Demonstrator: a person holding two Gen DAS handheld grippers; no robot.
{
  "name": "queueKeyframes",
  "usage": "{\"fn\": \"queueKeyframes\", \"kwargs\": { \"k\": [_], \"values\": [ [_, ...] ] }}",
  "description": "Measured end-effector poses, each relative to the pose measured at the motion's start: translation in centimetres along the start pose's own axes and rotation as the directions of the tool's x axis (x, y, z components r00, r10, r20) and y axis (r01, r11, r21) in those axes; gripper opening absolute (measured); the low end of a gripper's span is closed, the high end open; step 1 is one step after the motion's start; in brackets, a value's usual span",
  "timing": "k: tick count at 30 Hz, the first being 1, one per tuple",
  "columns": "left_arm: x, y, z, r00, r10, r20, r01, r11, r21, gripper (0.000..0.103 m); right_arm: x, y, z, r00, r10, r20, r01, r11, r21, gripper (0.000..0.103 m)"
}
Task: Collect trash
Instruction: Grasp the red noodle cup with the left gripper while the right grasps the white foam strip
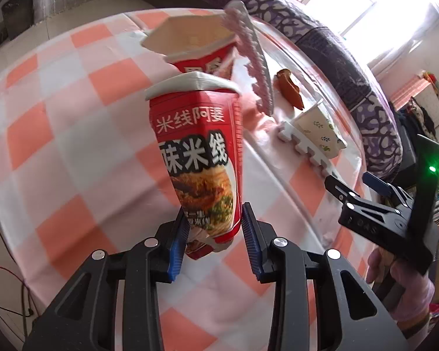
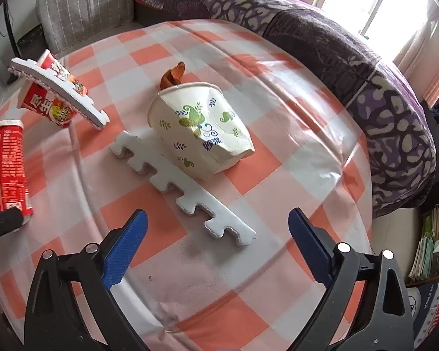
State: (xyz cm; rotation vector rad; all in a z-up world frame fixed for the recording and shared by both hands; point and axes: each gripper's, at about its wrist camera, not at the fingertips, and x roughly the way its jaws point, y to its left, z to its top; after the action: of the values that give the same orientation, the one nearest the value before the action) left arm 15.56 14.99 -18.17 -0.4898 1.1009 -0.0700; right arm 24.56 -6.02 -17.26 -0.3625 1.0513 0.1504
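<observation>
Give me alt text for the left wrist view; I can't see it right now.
The left gripper is shut on the base of a crushed red noodle cup above an orange-and-white checked tablecloth. Beyond lie a second red cup, two notched white foam strips, a crumpled paper cup and the right gripper.

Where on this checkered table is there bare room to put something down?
Bare cloth lies nearest the right gripper, before the white foam strip. It is crowded around the crumpled paper cup and the far red cup.
</observation>
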Motion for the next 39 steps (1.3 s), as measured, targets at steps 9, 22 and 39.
{"fn": "queueKeyframes", "kwargs": {
  "k": [9,22,39],
  "values": [
    [0.0,2.7,-0.7,1.000,-0.001,-0.007,0.001,1.000,-0.024,0.039,0.6,0.6,-0.3,0.995,0.089,-0.045,-0.085,0.993,0.084,0.034],
    [-1.0,5.3,1.0,0.998,-0.061,-0.033,0.055,0.985,-0.162,0.073,-0.7,4.9,-1.7,0.989,0.123,-0.087,-0.128,0.990,-0.051,0.069],
    [-1.0,7.9,2.2,0.994,-0.083,-0.067,0.053,0.928,-0.368,0.080,-0.1,7.0,-0.2,0.983,0.177,-0.038,-0.180,0.980,-0.085,0.045]
  ]
}}
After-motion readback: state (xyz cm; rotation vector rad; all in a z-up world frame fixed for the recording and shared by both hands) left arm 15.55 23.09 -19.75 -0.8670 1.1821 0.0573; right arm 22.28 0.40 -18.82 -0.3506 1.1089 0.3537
